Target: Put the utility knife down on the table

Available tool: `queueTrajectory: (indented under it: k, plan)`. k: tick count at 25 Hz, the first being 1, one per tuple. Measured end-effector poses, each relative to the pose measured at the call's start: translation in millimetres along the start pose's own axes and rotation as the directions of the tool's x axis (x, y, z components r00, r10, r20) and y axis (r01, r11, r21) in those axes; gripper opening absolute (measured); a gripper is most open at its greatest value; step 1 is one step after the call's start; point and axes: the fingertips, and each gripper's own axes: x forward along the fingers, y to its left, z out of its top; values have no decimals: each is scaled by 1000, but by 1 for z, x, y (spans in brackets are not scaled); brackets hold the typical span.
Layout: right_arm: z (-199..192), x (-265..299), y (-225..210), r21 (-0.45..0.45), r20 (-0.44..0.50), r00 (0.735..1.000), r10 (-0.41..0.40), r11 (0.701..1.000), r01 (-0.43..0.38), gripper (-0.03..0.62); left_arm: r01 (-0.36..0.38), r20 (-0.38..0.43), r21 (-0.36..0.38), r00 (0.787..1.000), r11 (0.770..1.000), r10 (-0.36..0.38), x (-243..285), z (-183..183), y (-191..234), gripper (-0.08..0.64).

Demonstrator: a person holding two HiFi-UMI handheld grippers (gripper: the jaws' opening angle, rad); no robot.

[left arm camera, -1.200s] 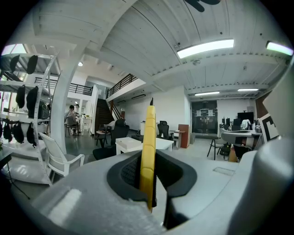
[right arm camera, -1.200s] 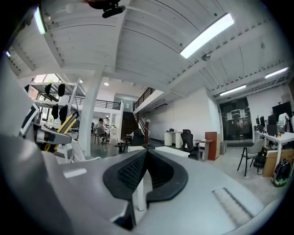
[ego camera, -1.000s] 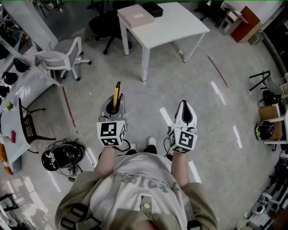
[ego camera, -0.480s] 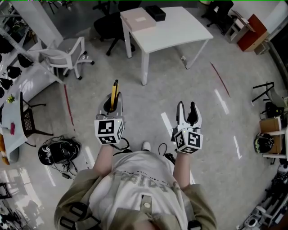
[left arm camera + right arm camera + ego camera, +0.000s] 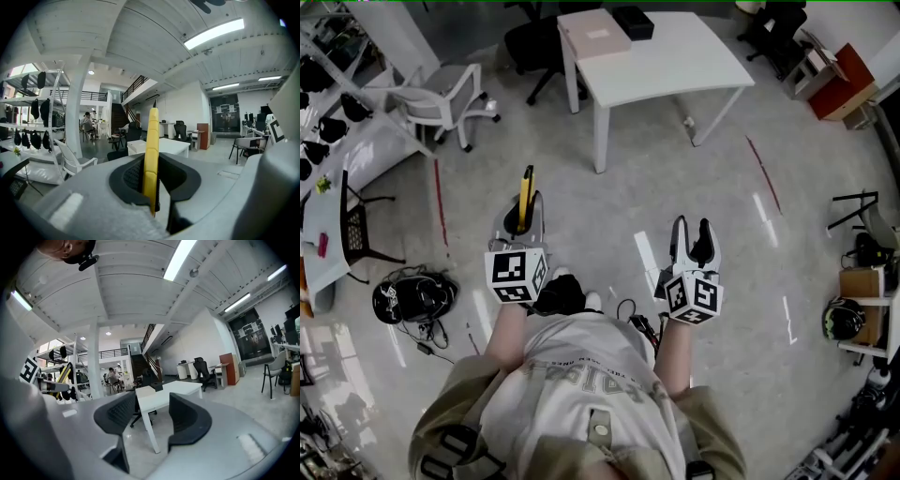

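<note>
Presently the left gripper (image 5: 523, 204) (image 5: 151, 174) has its jaws drawn narrow and clamped on the slim yellow utility knife (image 5: 525, 187) (image 5: 151, 149). In the left gripper view the knife sits edge-on between the dark pads, pressed on both sides, with its tip reaching out past the jaw ends. In the head view the knife projects forward from the gripper, held in the air over the grey polished floor (image 5: 609, 216). It is well apart from the white rectangular table (image 5: 684, 61) (image 5: 164, 146) (image 5: 161, 399) that stands ahead. The right gripper (image 5: 693, 234) (image 5: 152, 420) has just been opening its jaws. They stand wide apart with nothing between them; the table's corner and leg show through the gap. On the table's far end lie a pale flat box (image 5: 594, 35) and a small black box (image 5: 633, 22), just beside each other. A white plastic chair (image 5: 441, 98) stands to the left of the table. Both grippers are level with each other in front of the person's torso.
</note>
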Motion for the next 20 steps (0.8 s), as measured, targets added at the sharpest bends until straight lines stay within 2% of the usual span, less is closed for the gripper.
queueTrajectory:
  k: [6,12,16,20]
  plan:
    - [-6,23,-24,17,-15,1000,-24,1000,24,209,-6,-28,12,1000,1000,6,29,-4,-2,48]
    - [-10,66,-33,26,-17,999,-45,999,46,209,16,-20,27,1000,1000,-15,78,1,6,48]
    - [0,102,-34,8,-13,999,-37,999,37,209,26,-28,-3,999,1000,-26,121,3,10,48]
    - [13,139,-39,3,-5,999,-51,999,51,209,60,-16,6,998,998,-60,162,17,11,48]
